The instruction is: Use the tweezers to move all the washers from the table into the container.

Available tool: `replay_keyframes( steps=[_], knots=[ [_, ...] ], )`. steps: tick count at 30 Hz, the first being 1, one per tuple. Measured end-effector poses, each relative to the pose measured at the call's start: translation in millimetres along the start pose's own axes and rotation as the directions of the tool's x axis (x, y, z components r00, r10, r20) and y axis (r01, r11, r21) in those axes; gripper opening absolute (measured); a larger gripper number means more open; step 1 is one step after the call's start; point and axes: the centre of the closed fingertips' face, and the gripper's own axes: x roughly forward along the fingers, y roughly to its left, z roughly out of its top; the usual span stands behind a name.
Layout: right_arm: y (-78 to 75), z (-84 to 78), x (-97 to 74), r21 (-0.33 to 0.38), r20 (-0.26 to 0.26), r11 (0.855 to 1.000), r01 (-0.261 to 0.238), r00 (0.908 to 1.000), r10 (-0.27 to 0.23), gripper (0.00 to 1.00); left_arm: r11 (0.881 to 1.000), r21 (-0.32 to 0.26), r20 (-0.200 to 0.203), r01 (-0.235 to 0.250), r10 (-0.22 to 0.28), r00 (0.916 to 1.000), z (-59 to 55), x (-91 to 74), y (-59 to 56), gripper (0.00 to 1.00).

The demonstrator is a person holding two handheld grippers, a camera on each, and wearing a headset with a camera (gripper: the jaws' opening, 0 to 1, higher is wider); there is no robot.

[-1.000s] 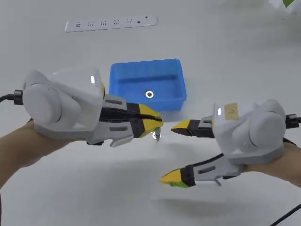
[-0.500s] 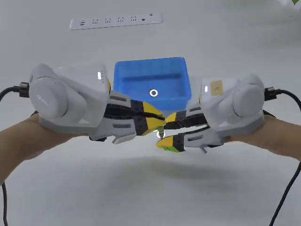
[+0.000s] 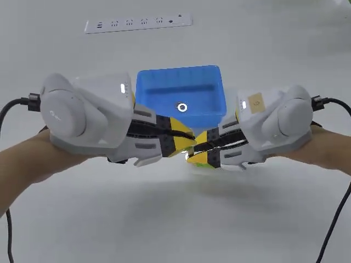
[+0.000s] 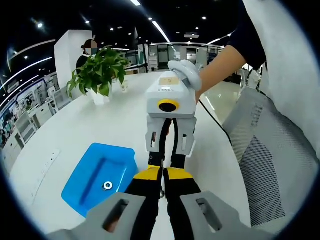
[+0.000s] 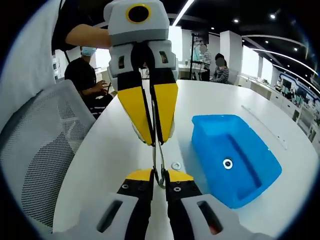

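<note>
Clamping tweezers: left gripper, right gripper, jaws closed.

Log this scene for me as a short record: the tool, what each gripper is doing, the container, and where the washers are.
tool: tweezers, off the table
left tongs: shut on the tweezers
right tongs: shut on the tweezers, tip to tip with the left
container: blue, open
washer in container: one, lying flat
washer on table: one, between tweezers and container
</note>
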Motion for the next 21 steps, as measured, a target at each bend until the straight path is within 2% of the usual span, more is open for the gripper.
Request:
replay_keyframes(
  steps=[7,9,15,17,21],
  knots=[
    [-0.7,-0.2,-1.2,-0.008,0.01,1.0,0.015,0.9998,-0.015,0.09,1.0,0.007,-0.006,-0.004,0.004,1.0,0.8,2.6,-1.0,0.07],
    [-1.1,-0.8,-1.9,-0.005,0.012,1.0,0.021,0.9997,-0.021,0.09,1.0,-0.023,-0.002,-0.008,0.007,1.0,1.0,2.6,-1.3,0.07],
    [-1.7,-1.5,-1.8,0.011,0.022,1.0,0.026,0.9994,-0.026,0.09,0.999,-0.03,0.002,-0.022,0.022,0.9998,2.8,2.0,0.8,0.07],
    [-1.0,-0.9,-1.6,0.014,0.023,1.0,0.024,0.9994,-0.024,0.09,0.998,-0.048,0.019,-0.029,0.03,0.9994,7.9,0.1,1.8,0.1],
    [0.3,2.5,-1.4,0.014,0.029,1.0,0.022,0.9993,-0.022,0.09,0.998,-0.057,0.022,-0.041,0.042,0.9989,10.2,-2.4,2.9,0.14]
  ],
)
